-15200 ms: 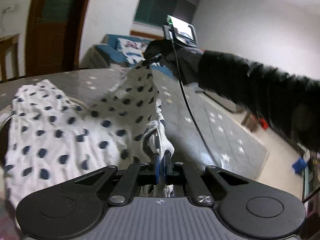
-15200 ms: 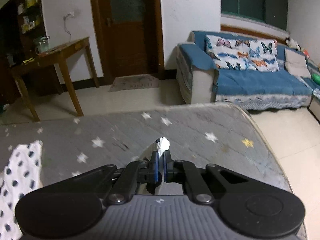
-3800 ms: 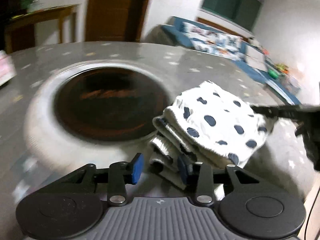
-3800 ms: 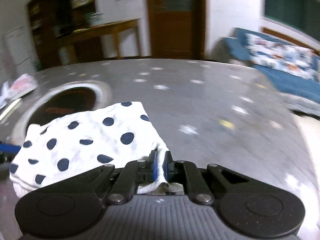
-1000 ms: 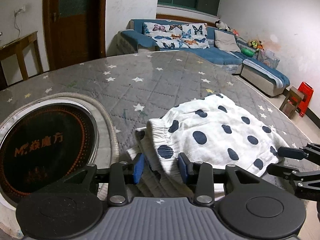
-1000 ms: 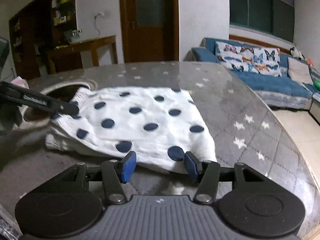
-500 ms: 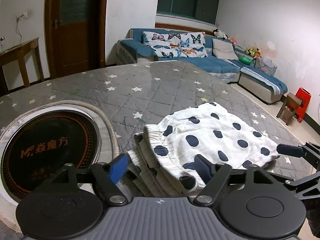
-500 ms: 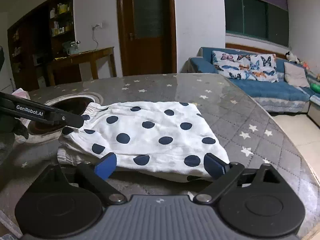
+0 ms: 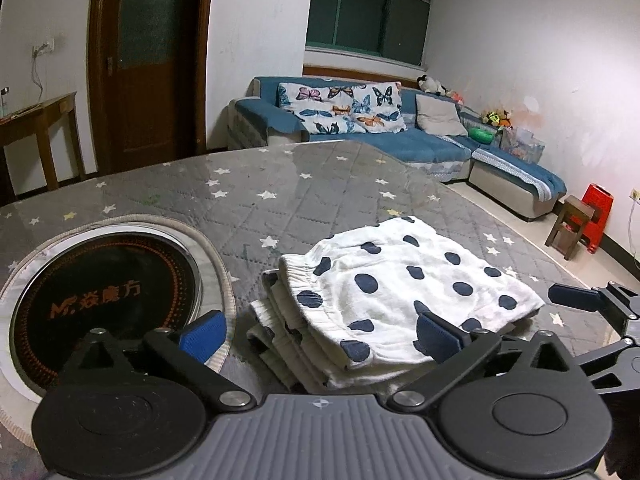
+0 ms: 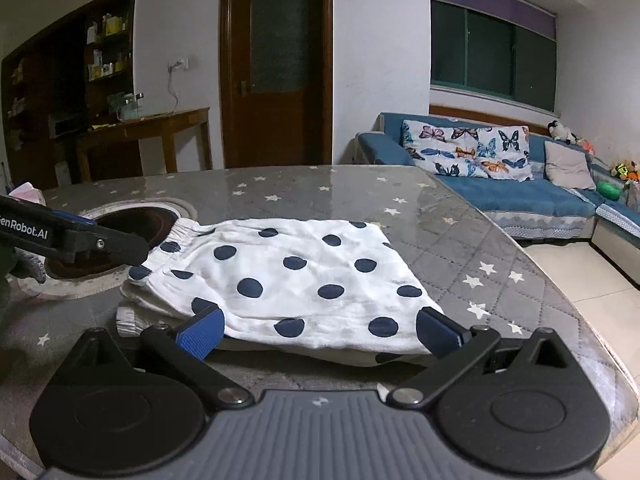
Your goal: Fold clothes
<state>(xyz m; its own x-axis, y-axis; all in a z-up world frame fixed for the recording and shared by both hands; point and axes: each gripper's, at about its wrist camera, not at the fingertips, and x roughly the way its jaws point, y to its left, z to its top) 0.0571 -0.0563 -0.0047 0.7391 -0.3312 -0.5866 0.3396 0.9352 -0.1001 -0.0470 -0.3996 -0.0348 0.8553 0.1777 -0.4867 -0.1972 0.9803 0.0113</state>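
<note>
Polka-dot clothes lie folded at frame centre on the starred surface, with left claw and right claw both spread wide, released.

Folded garment lies on the desk, to the right of the round inset plate. Left claw sits before its banded end; right claw before the adjoining side. Behind the desk stand a sofa and door; a side table stands left of the door.
</note>
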